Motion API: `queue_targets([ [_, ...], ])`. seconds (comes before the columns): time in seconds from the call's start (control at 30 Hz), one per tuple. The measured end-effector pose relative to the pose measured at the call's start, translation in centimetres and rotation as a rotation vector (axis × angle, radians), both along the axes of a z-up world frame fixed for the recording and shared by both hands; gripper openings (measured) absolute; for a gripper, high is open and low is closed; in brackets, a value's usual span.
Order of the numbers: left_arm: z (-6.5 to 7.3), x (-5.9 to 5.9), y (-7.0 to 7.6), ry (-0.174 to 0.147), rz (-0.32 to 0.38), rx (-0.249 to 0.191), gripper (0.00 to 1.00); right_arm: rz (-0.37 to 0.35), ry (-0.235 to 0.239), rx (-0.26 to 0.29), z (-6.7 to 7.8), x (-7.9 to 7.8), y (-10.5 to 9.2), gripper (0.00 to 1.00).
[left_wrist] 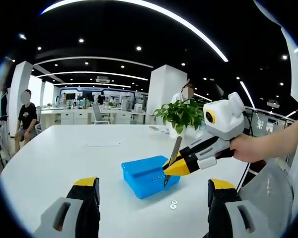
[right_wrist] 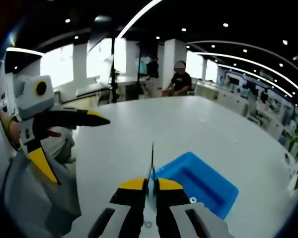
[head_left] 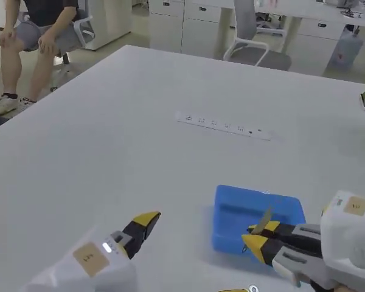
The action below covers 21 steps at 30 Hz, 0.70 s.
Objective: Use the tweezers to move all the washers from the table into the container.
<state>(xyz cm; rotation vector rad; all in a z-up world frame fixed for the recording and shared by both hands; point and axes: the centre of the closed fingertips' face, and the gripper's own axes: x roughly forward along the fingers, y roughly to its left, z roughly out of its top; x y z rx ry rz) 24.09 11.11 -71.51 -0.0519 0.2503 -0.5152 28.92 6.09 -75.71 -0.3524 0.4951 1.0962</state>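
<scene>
A blue container [head_left: 258, 210] sits on the white table [head_left: 109, 134] near the front right. My right gripper [head_left: 250, 237] hovers over its near edge, shut on thin metal tweezers [head_left: 264, 220] that point up and away. In the right gripper view the tweezers [right_wrist: 152, 161] rise from the shut jaws above the container [right_wrist: 201, 183], and a small washer [right_wrist: 148, 224] lies on the table below. My left gripper [head_left: 147, 220] stands to the left of the container, open and holding nothing [left_wrist: 152, 183]. Two washers [left_wrist: 174, 203] lie on the table in front of the container [left_wrist: 144, 178].
A white power strip [head_left: 225, 126] lies across the middle of the table. A person sits on a chair [head_left: 42, 30] beyond the far left corner. An office chair [head_left: 255, 52] stands behind the table. A potted plant [left_wrist: 181, 114] stands past the container.
</scene>
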Motion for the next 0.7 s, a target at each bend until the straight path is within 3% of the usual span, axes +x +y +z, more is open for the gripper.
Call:
queue_targets([
  [0.37,0.0,-0.1,-0.1,0.002,-0.005,0.002,0.92,-0.082,0.119,0.050,-2.1,-0.2,-1.6,0.04],
  [0.7,-0.1,-0.1,0.1,0.004,-0.001,0.000,0.91,-0.117,0.171,0.007,-4.5,-0.4,-3.0,0.04],
])
